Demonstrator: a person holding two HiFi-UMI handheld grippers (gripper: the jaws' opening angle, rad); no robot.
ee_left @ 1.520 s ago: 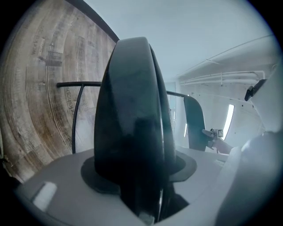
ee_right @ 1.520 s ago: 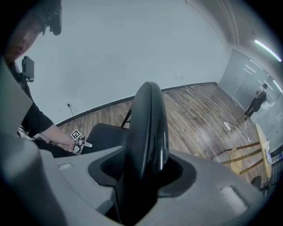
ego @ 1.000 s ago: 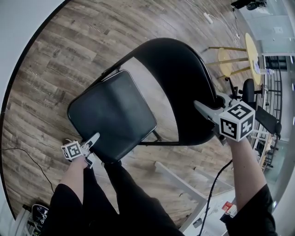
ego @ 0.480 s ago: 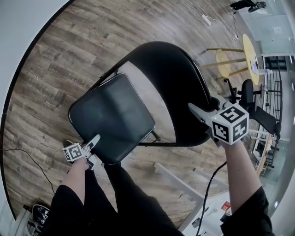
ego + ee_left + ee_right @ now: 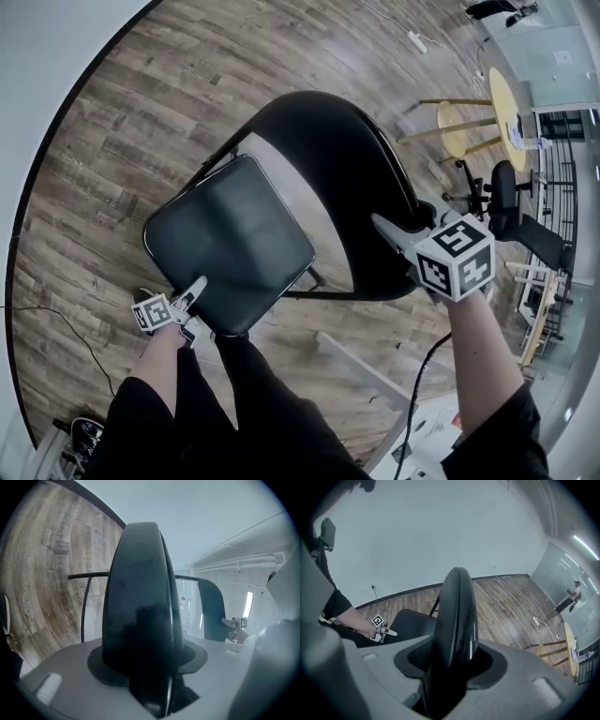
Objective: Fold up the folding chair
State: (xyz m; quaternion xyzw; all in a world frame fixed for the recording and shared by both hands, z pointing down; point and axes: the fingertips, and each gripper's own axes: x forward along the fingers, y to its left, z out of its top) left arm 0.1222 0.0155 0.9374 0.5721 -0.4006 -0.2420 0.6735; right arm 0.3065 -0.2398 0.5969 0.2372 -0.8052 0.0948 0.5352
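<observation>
Head view: shows a black folding chair standing open on the wood floor, seat level, backrest rising at the right. Places the left gripper at the seat's near corner, fingers closed on its edge. Places the right gripper on the backrest's rim, marker cube facing the camera. Catches a round yellow table and a stool far beyond.

Left gripper view: looks along the seat edge-on, the dark pad filling the gap, fingers pressing on it from both sides.

Right gripper view: looks down the backrest's curved rim, clamped between the fingers; takes in the seat, the other gripper and the floor beyond.
</observation>
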